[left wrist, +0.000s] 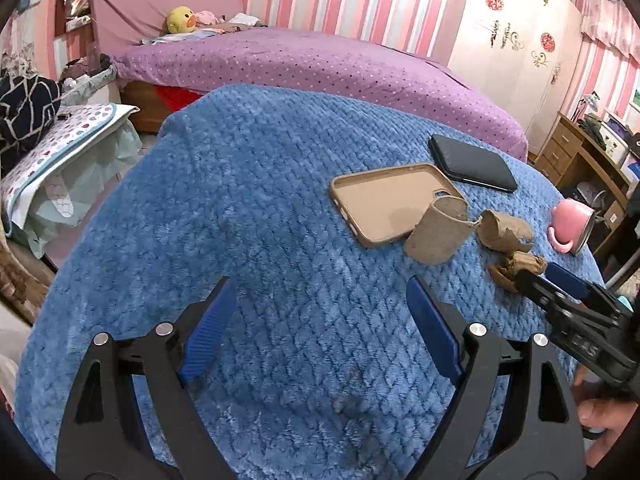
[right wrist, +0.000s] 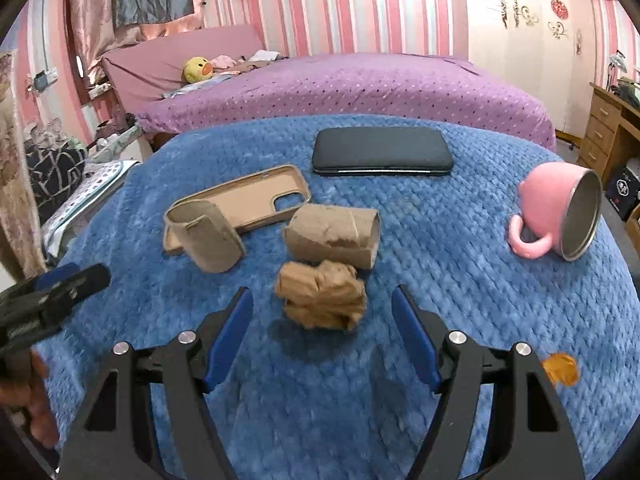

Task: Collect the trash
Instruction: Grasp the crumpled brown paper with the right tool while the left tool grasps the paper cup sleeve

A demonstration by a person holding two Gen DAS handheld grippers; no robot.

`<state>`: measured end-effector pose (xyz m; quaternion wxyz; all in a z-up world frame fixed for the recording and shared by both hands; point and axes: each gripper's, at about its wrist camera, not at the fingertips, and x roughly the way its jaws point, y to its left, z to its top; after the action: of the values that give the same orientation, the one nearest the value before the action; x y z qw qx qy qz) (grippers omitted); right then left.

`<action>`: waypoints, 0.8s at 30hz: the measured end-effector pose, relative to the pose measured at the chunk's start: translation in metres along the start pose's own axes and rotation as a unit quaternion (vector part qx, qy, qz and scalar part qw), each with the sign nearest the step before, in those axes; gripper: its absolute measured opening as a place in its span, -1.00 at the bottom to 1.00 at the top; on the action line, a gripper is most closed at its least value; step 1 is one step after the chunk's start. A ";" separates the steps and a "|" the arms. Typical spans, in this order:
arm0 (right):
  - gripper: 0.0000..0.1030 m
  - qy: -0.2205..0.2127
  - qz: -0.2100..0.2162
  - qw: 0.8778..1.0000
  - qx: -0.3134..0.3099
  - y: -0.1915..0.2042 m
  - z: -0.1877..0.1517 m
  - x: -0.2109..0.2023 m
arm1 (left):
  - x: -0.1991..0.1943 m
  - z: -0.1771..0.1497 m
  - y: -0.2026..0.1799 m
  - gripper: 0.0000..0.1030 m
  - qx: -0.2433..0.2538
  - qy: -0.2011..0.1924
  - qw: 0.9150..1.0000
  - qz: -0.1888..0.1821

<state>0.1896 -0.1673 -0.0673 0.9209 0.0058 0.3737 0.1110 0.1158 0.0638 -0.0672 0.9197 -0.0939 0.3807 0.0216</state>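
Crumpled brown paper (right wrist: 320,301) lies on the blue blanket (right wrist: 440,240) just ahead of our right gripper (right wrist: 322,308), whose jaws gape wide and empty; we judge it light and springy, best pinched across its middle. Our left gripper (left wrist: 320,300) is likewise wide open, empty. We see only one container, a tipped pink mug (right wrist: 558,216), apparently empty.

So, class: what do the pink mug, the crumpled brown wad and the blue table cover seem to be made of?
Pink mug: apparently glossy plastic outside, with a grey metallic-looking lining. Crumpled brown wad: matte paper or thin cardboard, sharply creased. Blue cover: plush, fleecy fabric with a quilted pattern.
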 end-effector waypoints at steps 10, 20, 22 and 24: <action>-0.12 -0.025 0.004 1.000 -0.007 -0.009 0.002 -0.022 | 0.001 0.000 -0.020 0.63 0.012 -0.007 0.999 -0.038; -0.11 -0.051 0.000 0.998 0.044 -0.077 0.007 -0.049 | 0.038 0.019 -0.082 0.65 0.029 -0.002 0.999 -0.041; -0.11 -0.051 -0.001 0.998 0.047 -0.086 0.009 -0.048 | 0.046 0.022 -0.086 0.65 0.022 -0.001 0.999 -0.041; -0.10 -0.050 0.001 0.998 0.045 -0.092 0.011 -0.046 | 0.054 0.027 -0.090 0.59 0.018 0.000 0.999 -0.042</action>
<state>0.1833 -0.2654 -0.0367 0.9371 0.0529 0.3320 0.0942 0.1826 -0.0211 -0.0726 0.9212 -0.0938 0.3768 -0.0241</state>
